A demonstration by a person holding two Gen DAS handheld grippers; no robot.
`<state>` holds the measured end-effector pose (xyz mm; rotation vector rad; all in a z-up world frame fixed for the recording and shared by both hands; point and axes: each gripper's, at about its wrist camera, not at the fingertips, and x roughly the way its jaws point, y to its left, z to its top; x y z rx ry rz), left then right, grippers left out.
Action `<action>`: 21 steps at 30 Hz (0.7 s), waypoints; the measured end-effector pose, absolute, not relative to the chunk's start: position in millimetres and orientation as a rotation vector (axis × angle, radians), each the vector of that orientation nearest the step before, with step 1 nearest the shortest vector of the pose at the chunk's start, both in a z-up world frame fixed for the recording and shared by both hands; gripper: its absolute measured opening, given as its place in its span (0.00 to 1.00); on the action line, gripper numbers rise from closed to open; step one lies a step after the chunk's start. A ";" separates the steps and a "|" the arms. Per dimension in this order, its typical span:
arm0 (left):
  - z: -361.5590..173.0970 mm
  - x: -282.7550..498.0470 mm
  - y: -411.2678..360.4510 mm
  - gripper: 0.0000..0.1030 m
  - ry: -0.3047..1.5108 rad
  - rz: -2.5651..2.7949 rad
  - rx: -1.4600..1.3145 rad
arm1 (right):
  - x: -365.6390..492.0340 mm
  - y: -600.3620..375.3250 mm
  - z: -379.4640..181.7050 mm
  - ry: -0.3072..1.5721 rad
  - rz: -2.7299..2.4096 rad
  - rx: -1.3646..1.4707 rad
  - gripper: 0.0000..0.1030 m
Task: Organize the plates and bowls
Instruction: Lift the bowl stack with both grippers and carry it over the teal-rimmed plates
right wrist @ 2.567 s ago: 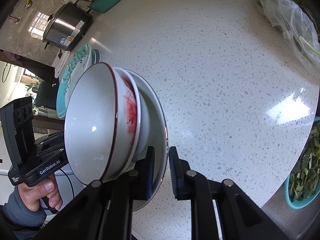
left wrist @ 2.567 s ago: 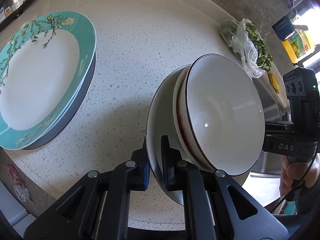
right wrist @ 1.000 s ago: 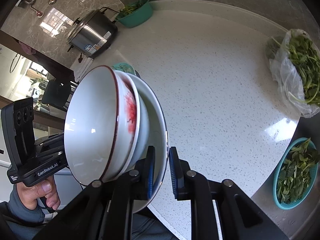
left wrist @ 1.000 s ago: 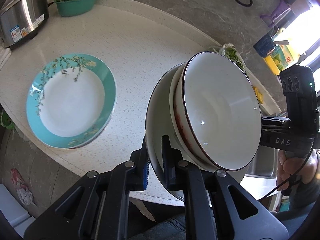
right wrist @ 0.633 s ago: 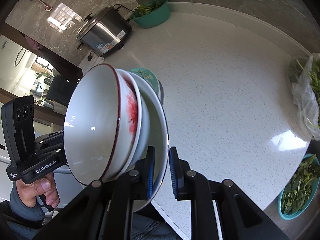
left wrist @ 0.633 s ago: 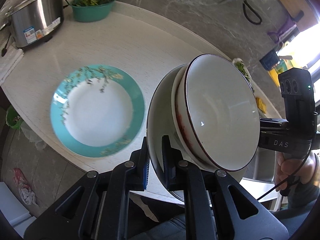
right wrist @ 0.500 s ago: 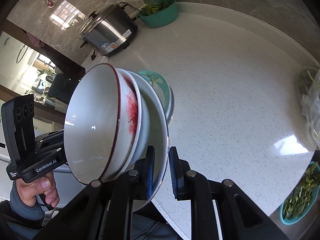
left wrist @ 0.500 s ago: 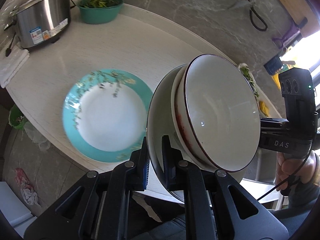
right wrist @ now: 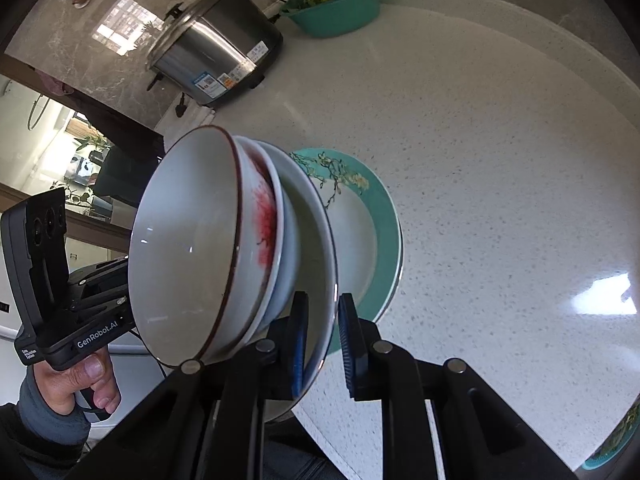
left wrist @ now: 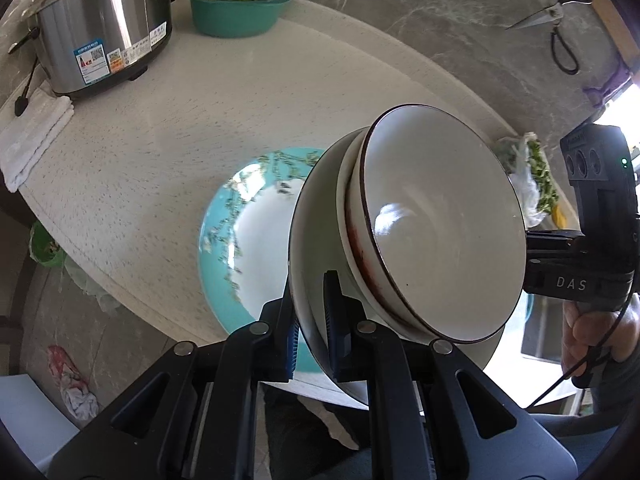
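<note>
A stack of dishes hangs in the air between my two grippers. It is a brown-rimmed white bowl point(left wrist: 440, 224) nested in a red-flowered bowl point(right wrist: 266, 220), both sitting in a white deep plate point(right wrist: 312, 220). My left gripper point(left wrist: 310, 304) is shut on one side of the plate's rim point(left wrist: 316, 216). My right gripper point(right wrist: 322, 320) is shut on the opposite side. Just beyond and below the stack, a teal floral plate point(left wrist: 256, 232) lies on the speckled counter point(right wrist: 500, 160), partly hidden by the stack. It rests on another plate whose grey edge point(right wrist: 400, 264) shows.
A steel rice cooker point(left wrist: 100, 20), a teal basin of greens point(left wrist: 240, 4) and a folded white towel point(left wrist: 36, 132) stand at the counter's far left. A bag of greens point(left wrist: 528, 184) lies on the right. The counter's curved front edge runs just below the teal plate.
Both grippers have carried the stack sideways along the counter. The teal plate has slid from the left of the view to behind the stack, and the rice cooker looms larger.
</note>
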<state>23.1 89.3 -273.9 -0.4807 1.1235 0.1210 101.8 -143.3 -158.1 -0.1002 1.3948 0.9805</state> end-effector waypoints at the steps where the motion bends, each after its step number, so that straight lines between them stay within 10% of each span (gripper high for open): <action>1: -279.8 24.7 93.7 0.09 1.130 0.117 -0.483 | 102.8 -139.8 -162.7 1.401 0.975 -0.102 0.17; 21: -364.3 40.6 137.7 0.09 1.180 0.082 -0.480 | 111.6 -114.4 -214.9 1.457 0.900 -0.105 0.17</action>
